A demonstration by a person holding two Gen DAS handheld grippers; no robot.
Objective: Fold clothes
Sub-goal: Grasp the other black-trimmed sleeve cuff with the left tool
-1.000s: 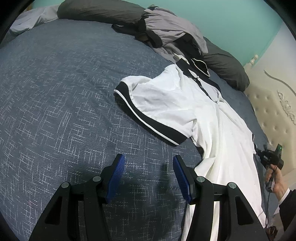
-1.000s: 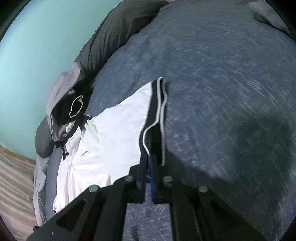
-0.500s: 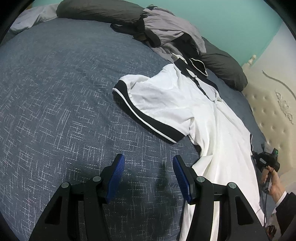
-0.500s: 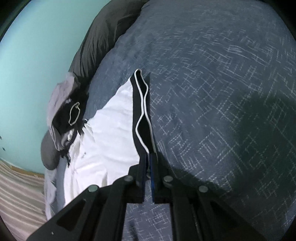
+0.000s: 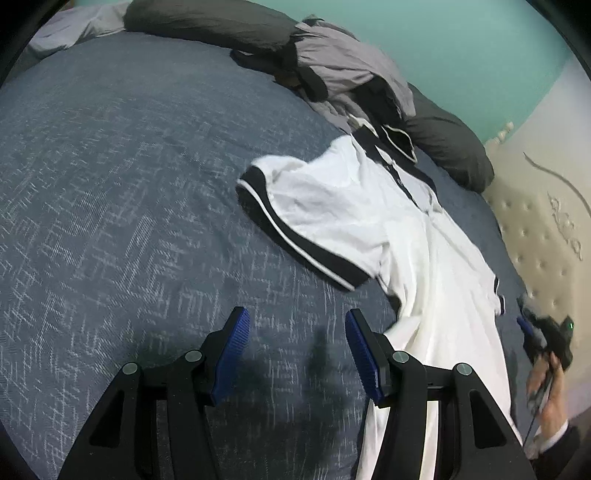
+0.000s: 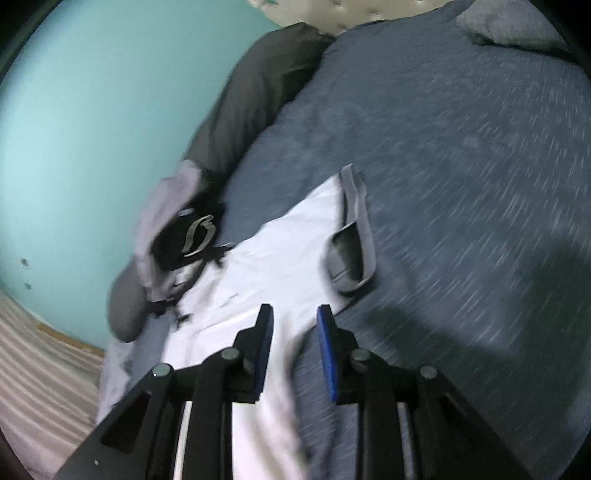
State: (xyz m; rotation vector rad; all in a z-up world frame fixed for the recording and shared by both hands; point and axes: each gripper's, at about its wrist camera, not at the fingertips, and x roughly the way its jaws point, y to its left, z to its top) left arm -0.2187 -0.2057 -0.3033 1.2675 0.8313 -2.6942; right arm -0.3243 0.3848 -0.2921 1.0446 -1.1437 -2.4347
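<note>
A white polo shirt (image 5: pixel 369 221) with a black collar and black-banded sleeves lies spread on the bed. In the left wrist view its near sleeve (image 5: pixel 303 236) rests on the cover just beyond my left gripper (image 5: pixel 295 354), which is open and holds nothing. In the right wrist view the shirt (image 6: pixel 266 266) looks blurred, its other sleeve (image 6: pixel 351 254) lying loose on the cover ahead of my right gripper (image 6: pixel 295 347), which is open above the shirt's edge. That gripper (image 5: pixel 543 339), held in a hand, shows at the far right of the left wrist view.
A blue-grey woven cover (image 5: pixel 129 184) spreads over the bed. Dark pillows (image 5: pixel 207 22) and a grey-and-black garment (image 5: pixel 343 70) lie along the teal wall. A padded cream headboard (image 5: pixel 543 229) stands at the right. A striped surface (image 6: pixel 40 362) lies beside the bed.
My right gripper was shut on the black sleeve band; it has let go and opened, and the sleeve now lies on the cover. The left gripper stayed open and barely moved.
</note>
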